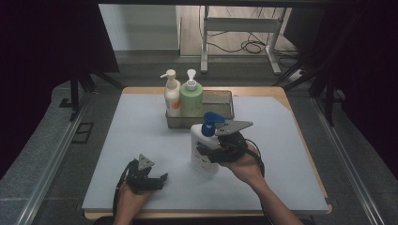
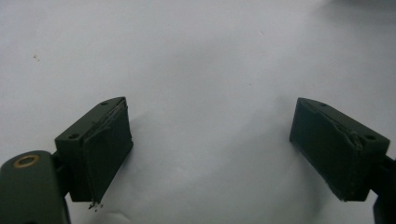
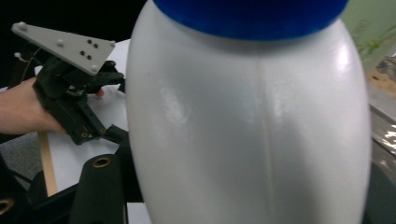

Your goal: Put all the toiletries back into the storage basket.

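Bottles crowd the far middle of the surface (image 1: 281, 154): a white pump bottle with an orange label (image 1: 172, 96) and a green pump bottle (image 1: 191, 97) stand touching side by side in the left end of a metal tray (image 1: 220, 105), whose right end lies bare. Just near of the tray, the right gripper (image 1: 211, 152) has its jaws clamped on the body of a white bottle with a blue pump (image 1: 205, 145), held upright close to the tray's near wall. In the right gripper view the bottle's white body (image 3: 243, 121) looms large, the green bottle just behind at its right. The left gripper (image 1: 157, 180) rests at the near left, jaws wide apart over the pale sheet with nothing between them.
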Demonstrator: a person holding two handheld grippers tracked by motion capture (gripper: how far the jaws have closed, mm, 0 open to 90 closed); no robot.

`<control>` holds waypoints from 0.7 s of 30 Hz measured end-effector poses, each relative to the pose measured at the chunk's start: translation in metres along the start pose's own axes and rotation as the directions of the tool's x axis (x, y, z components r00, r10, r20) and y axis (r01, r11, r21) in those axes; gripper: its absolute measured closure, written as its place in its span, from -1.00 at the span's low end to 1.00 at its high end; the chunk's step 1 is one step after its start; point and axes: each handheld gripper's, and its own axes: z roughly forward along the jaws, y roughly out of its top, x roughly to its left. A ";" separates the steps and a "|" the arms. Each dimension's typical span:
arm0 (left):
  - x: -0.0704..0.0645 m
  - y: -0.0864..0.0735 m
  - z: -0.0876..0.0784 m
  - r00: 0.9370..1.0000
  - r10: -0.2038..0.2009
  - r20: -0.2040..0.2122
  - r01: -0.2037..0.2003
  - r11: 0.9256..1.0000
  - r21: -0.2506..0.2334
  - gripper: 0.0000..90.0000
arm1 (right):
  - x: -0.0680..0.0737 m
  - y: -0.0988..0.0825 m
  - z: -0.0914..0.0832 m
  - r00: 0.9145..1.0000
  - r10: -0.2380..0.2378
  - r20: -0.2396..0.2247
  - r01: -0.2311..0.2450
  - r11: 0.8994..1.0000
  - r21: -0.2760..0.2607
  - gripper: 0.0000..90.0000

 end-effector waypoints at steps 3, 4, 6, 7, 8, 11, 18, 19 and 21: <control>0.000 0.000 0.000 1.000 0.000 0.000 0.000 1.000 0.000 -0.73 | -0.005 0.002 -0.002 1.000 0.003 0.017 -0.003 1.000 -0.002 -0.16; 0.000 0.000 0.000 1.000 0.000 0.000 0.000 1.000 0.000 -0.73 | -0.007 0.003 -0.003 1.000 0.008 0.022 -0.008 1.000 -0.002 -0.16; 0.000 0.000 0.000 1.000 0.000 0.000 0.000 1.000 -0.001 -0.73 | -0.011 0.004 -0.004 0.999 0.016 0.031 -0.015 1.000 -0.007 -0.16; 0.000 0.000 0.000 1.000 0.000 0.000 0.000 1.000 -0.002 -0.73 | -0.012 0.005 -0.005 0.999 0.017 0.034 -0.017 1.000 -0.009 -0.16; 0.000 0.000 0.000 1.000 0.000 0.000 0.000 1.000 -0.001 -0.73 | -0.013 0.006 -0.005 0.999 0.022 0.036 -0.021 1.000 -0.010 -0.16; 0.000 0.000 0.000 1.000 -0.001 0.000 0.001 1.000 -0.002 -0.73 | -0.017 0.009 -0.008 0.998 0.028 0.049 -0.027 0.999 -0.019 -0.16; 0.000 0.000 0.000 1.000 0.000 0.000 0.000 1.000 -0.003 -0.73 | -0.026 0.019 -0.014 0.996 0.038 0.079 -0.035 0.998 -0.043 -0.16; 0.000 0.000 0.000 1.000 0.000 0.000 0.000 1.000 -0.003 -0.73 | -0.028 0.021 -0.015 0.996 0.040 0.084 -0.036 0.998 -0.045 -0.16; 0.000 0.000 0.000 1.000 0.000 0.000 0.000 1.000 -0.003 -0.73 | -0.031 0.023 -0.016 0.995 0.043 0.093 -0.038 0.998 -0.052 -0.16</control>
